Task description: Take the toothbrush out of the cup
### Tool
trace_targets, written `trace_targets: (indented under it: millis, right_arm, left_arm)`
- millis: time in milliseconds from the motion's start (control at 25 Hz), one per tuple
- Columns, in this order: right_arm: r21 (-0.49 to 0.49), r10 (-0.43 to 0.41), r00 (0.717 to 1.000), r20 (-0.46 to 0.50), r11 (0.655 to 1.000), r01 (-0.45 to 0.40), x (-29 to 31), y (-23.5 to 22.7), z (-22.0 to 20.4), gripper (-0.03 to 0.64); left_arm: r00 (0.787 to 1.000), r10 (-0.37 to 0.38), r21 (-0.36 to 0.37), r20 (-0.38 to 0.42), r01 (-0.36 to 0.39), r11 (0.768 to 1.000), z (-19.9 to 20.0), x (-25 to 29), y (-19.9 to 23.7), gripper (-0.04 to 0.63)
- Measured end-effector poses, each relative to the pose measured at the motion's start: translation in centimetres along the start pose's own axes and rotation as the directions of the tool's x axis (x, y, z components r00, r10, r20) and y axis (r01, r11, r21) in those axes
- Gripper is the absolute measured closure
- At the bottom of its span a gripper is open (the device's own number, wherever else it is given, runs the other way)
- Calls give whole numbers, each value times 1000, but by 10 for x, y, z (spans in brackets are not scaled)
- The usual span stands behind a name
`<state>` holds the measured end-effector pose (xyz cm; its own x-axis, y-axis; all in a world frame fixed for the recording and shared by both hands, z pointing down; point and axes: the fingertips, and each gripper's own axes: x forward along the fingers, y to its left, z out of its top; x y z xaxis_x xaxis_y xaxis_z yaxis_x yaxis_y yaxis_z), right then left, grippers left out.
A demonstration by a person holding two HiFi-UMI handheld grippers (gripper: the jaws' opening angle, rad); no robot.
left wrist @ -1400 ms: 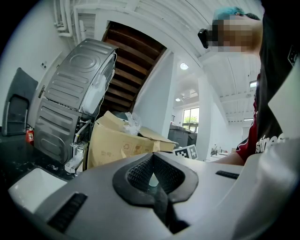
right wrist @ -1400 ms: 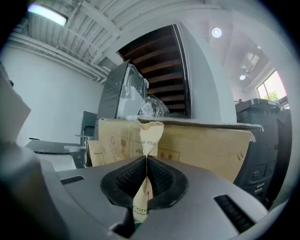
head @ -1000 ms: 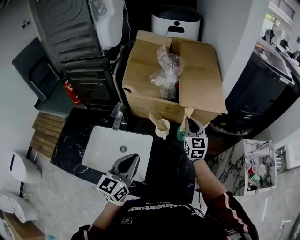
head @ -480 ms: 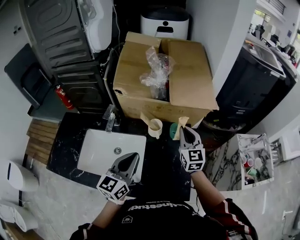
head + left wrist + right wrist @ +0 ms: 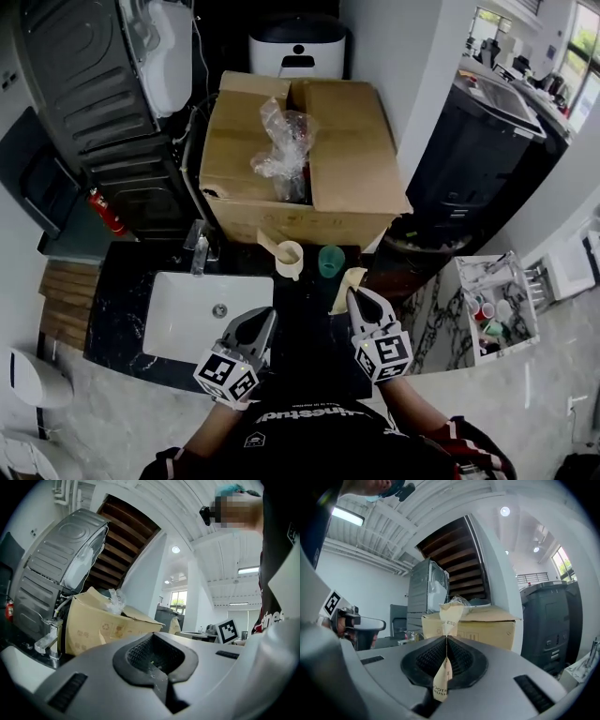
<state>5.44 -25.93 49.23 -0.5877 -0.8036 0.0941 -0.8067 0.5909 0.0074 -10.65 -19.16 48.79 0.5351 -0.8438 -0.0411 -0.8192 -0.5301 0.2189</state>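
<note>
Just beside the green cup (image 5: 330, 261), on its side nearer the person and a little to the right, the toothbrush (image 5: 347, 287) in its cream paper wrapper is held clear of the rim, outside the cup. The right tool (image 5: 354, 298) is clamped on it. In the right gripper view the jaws meet on the thin wrapper, with one end of the packet sticking out past the tips and the other trailing back between the pads.

Left of the green cup, just beside it, stands a cream cup (image 5: 290, 255) with another paper-wrapped stick leaning out of it. Both cups stand on the black surface (image 5: 314, 323).

Farther left of the green cup and nearer the person, the left tool (image 5: 266, 317) has its jaws pressed together with nothing between them, by the right edge of the white sink (image 5: 187, 319). Behind the green cup sits an open cardboard box (image 5: 356, 159) holding a crumpled plastic bag (image 5: 279, 141).
</note>
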Motion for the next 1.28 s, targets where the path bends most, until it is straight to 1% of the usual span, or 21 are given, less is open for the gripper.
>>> trace_targets:
  millis: [200, 360, 480, 800, 960, 1000, 1080, 1160, 1240, 1280]
  right_arm:
    - [-37, 43, 999, 3, 998, -43, -16, 20, 4, 577]
    - [-8, 44, 999, 0, 999, -44, -26, 25, 0, 577]
    - [-2, 37, 999, 0, 999, -37, -31, 22, -1, 577]
    - [22, 36, 999, 13, 999, -36, -34, 20, 1, 577]
    - [39, 50, 999, 9, 998, -50, -32, 25, -1, 577]
    - [46, 53, 999, 9, 997, -54, -32, 27, -2, 577]
    - [49, 58, 998, 8, 997, -58, -33, 30, -2, 577]
    - [44, 63, 998, 8, 997, -63, -33, 32, -2, 577]
    - [41, 68, 998, 7, 997, -68, -34, 35, -2, 577]
    - [41, 69, 998, 5, 997, -69, -35, 36, -2, 577]
  left_arm:
    - [999, -35, 24, -5, 35, 999, -1, 9, -9, 581]
    - [998, -61, 32, -7, 61, 998, -2, 15, -15, 581]
    - [998, -63, 33, -7, 63, 997, -1, 18, -17, 581]
    - [1000, -14, 30, -17, 15, 999, -4, 18, -8, 581]
    - [1000, 10, 24, -16, -10, 1000, -6, 16, -1, 577]
    - [1000, 18, 23, -17, -17, 1000, -7, 15, 0, 569]
    - [999, 31, 13, -16, -31, 999, -8, 15, 4, 492]
    - [999, 50, -4, -11, -50, 999, -8, 16, 10, 434]
    - [998, 68, -19, -6, -69, 997, -9, 16, 15, 394]
    - [997, 74, -23, -6, -74, 997, -10, 16, 17, 387]
